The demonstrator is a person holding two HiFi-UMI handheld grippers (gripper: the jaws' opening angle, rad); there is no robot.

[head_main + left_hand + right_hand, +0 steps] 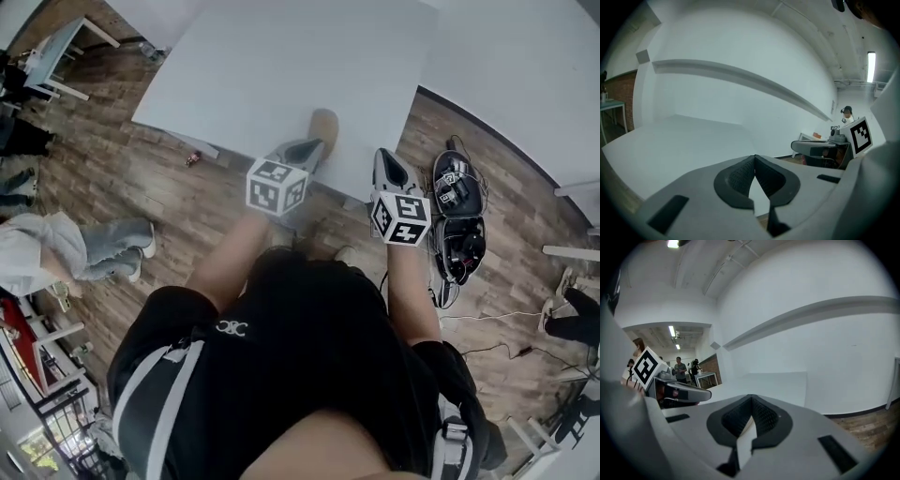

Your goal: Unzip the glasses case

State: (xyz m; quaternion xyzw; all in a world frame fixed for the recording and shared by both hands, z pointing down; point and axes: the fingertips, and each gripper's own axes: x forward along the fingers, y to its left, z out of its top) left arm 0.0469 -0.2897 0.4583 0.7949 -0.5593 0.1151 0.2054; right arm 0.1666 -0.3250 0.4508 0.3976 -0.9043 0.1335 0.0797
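A tan oval glasses case (324, 124) lies on the white table (244, 66) close to its near edge. My left gripper (313, 146) is shut and empty, its tips just short of the case on the near side. My right gripper (383, 156) is also shut and empty, to the right of the case at the table's edge. In the left gripper view the jaws (754, 157) meet over the bare table, with the right gripper (820, 148) at the side. In the right gripper view the shut jaws (750, 397) show the left gripper (682, 393) beside them. Neither gripper view shows the case.
An open black equipment case (458, 223) lies on the wooden floor right of the table, with cables (487, 328) trailing from it. People (56, 248) sit at the left. A white wall (525, 66) runs behind the table at the right.
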